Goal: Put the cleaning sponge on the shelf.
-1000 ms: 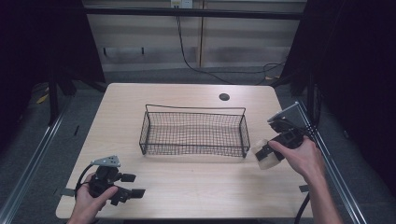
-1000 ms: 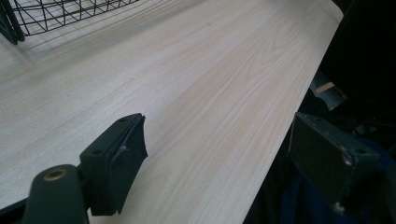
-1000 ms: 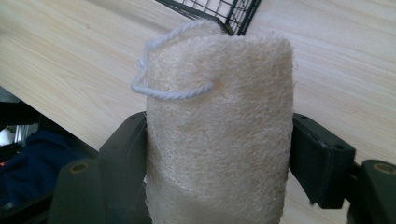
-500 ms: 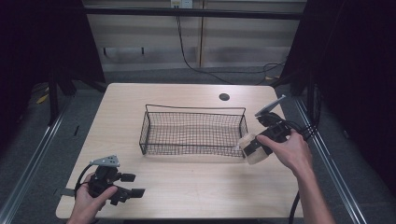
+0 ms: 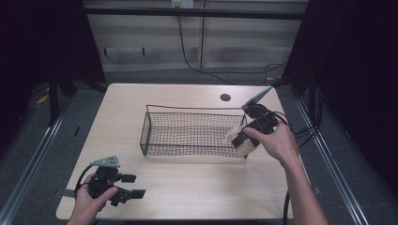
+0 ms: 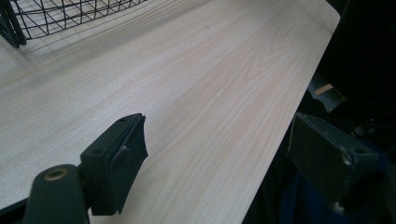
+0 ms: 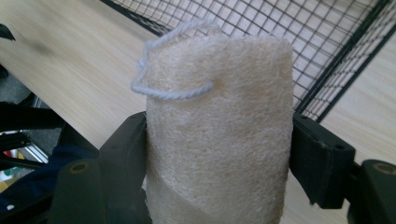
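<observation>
A beige loofah sponge (image 7: 219, 135) with a white string loop (image 7: 173, 88) sits clamped between the jaws of my right gripper (image 5: 240, 140). In the high view the loofah sponge (image 5: 242, 143) hangs at the right end of the black wire basket (image 5: 192, 133), just over its near right corner. The basket looks to have nothing in it. My left gripper (image 5: 133, 186) rests at the table's front left corner in a hand, open and holding nothing. Its wide-apart jaws span the table edge in the left gripper view.
The light wooden table (image 5: 187, 185) has a round cable hole (image 5: 225, 97) at the back right. Cables trail off the right side. Dark floor and metal rails flank the table. The basket's corner (image 6: 14, 23) shows far off in the left gripper view.
My right gripper has carried the loofah leftward from the table's right edge up to the basket's right end. The left gripper has stayed put.
</observation>
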A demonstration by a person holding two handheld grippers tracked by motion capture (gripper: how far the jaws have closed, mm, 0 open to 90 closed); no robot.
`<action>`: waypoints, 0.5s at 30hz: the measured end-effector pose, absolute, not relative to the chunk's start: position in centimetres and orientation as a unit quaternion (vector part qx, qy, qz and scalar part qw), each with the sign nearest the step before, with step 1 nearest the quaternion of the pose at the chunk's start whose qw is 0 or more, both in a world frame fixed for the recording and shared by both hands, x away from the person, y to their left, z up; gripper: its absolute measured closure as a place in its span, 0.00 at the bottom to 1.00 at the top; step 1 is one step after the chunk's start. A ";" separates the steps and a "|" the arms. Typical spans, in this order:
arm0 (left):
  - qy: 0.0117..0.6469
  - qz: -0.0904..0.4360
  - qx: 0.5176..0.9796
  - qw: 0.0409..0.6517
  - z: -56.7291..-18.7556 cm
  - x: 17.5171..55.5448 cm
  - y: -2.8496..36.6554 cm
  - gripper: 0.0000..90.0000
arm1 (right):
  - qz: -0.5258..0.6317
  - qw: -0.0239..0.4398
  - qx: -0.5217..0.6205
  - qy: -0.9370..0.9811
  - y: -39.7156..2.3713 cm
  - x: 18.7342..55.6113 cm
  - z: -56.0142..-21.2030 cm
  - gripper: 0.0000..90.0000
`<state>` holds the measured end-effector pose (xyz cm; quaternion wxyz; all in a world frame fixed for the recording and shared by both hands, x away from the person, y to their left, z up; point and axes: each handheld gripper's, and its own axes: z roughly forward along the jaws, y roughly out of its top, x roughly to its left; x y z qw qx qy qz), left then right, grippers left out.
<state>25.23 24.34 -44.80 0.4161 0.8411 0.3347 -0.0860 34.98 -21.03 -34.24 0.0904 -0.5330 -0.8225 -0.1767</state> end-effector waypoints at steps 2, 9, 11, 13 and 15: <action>0.333 -0.088 0.841 0.417 -44.8 25.2 24.3 0.22 | -0.177 0.093 -0.534 -0.822 -20.6 35.3 -34.3 0.30; 0.334 -0.087 0.841 0.417 -44.8 25.2 24.3 0.22 | -0.175 0.083 -0.534 -0.823 -19.7 35.9 -33.9 0.30; 0.334 -0.087 0.841 0.417 -44.8 25.2 24.3 0.22 | -0.182 0.080 -0.539 -0.819 -19.6 36.3 -33.5 0.30; 0.332 -0.087 0.842 0.415 -44.8 25.2 24.3 0.22 | -0.176 0.076 -0.543 -0.818 -19.5 36.6 -33.4 0.30; 0.331 -0.087 0.843 0.415 -44.8 25.2 24.3 0.22 | -0.176 0.075 -0.544 -0.817 -19.5 36.8 -33.4 0.30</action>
